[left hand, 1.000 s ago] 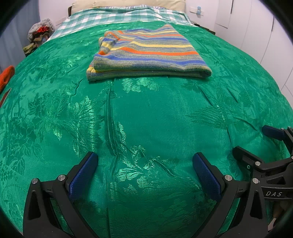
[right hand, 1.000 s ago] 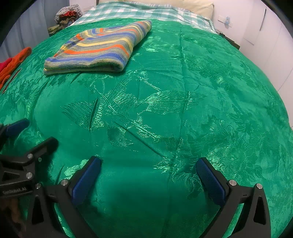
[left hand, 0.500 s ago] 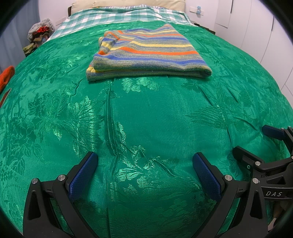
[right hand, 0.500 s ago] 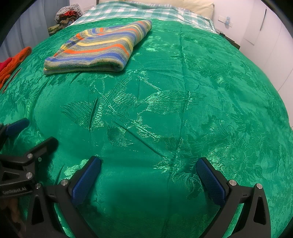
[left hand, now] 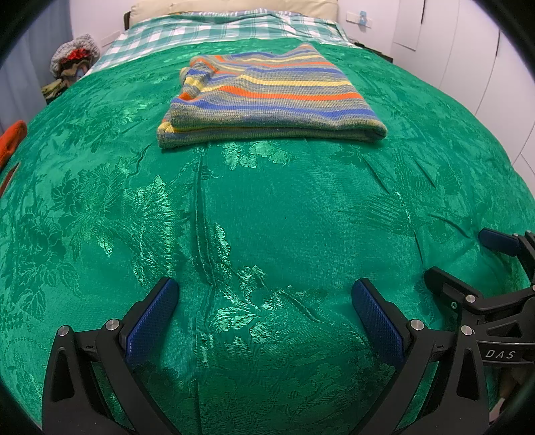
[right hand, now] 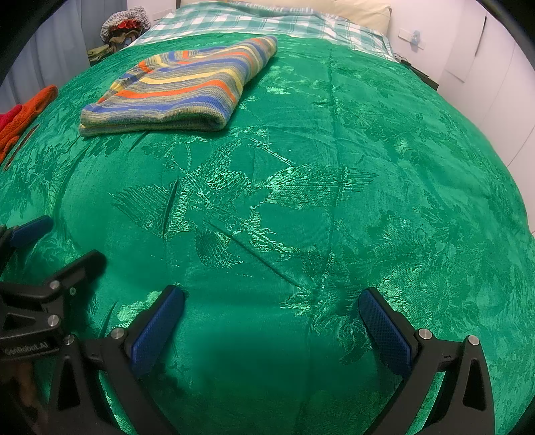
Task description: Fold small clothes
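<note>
I see my left gripper [left hand: 264, 297] and right gripper [right hand: 272, 306] gaping empty, folded striped garment [left hand: 267, 100] at twelve o'clock on the green bedspread [left hand: 301, 217].

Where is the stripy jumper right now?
The stripy jumper lies folded on the green bedspread, ahead of both open grippers, towards the checked sheet. In the right wrist view it sits upper left, near an orange cloth.

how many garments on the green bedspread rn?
2: a folded striped garment at mid-bed, and an orange one at the bedspread's left edge, partly cut off. Others may be out of view.
</note>
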The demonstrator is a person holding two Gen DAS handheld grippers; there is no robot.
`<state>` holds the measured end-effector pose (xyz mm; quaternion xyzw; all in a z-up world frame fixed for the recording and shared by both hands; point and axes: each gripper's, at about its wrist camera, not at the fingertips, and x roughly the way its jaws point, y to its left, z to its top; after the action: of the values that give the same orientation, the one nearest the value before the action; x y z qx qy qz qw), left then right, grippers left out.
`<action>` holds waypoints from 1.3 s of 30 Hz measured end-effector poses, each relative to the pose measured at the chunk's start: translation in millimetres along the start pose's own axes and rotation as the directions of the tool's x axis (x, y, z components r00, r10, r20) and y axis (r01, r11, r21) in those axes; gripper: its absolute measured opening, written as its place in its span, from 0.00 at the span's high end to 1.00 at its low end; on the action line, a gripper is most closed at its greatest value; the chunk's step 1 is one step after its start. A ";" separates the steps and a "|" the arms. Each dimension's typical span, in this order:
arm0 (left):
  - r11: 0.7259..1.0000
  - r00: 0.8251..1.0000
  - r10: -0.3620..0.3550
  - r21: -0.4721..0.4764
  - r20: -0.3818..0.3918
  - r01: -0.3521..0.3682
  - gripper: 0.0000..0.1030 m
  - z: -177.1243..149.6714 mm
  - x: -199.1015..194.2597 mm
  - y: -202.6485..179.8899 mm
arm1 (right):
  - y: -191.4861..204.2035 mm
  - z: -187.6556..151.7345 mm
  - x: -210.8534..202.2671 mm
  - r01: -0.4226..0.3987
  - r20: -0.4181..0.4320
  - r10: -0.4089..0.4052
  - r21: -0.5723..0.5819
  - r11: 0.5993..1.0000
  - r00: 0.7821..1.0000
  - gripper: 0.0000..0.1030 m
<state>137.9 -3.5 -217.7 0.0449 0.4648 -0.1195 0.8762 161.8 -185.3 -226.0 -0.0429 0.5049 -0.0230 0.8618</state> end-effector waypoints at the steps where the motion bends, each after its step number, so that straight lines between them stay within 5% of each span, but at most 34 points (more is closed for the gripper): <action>1: 1.000 1.000 0.000 0.000 0.000 0.000 0.00 0.4 0.2 0.0 | 0.0 0.0 0.0 0.000 0.000 0.000 0.000 1.000 1.000 0.00; 29: 1.000 1.000 -0.007 0.001 -0.018 0.007 0.00 2.8 -0.1 1.1 | 0.1 -0.7 0.2 0.003 0.001 -0.003 -0.001 1.000 1.000 0.00; 33: 0.991 0.988 -0.131 -0.046 -0.081 0.128 0.02 20.2 -18.4 20.7 | -9.1 9.0 -4.2 -0.060 -0.059 0.062 0.024 0.998 0.996 0.00; 39: 0.937 0.960 -0.279 -0.206 0.038 0.281 0.01 106.6 -29.2 104.6 | -59.9 70.7 -23.4 -0.240 0.023 0.240 0.141 0.960 0.971 0.01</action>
<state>234.1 82.4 -136.9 -0.1147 0.4728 -0.1934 0.8520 212.2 -239.3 -165.5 0.0805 0.5011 0.0456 0.8604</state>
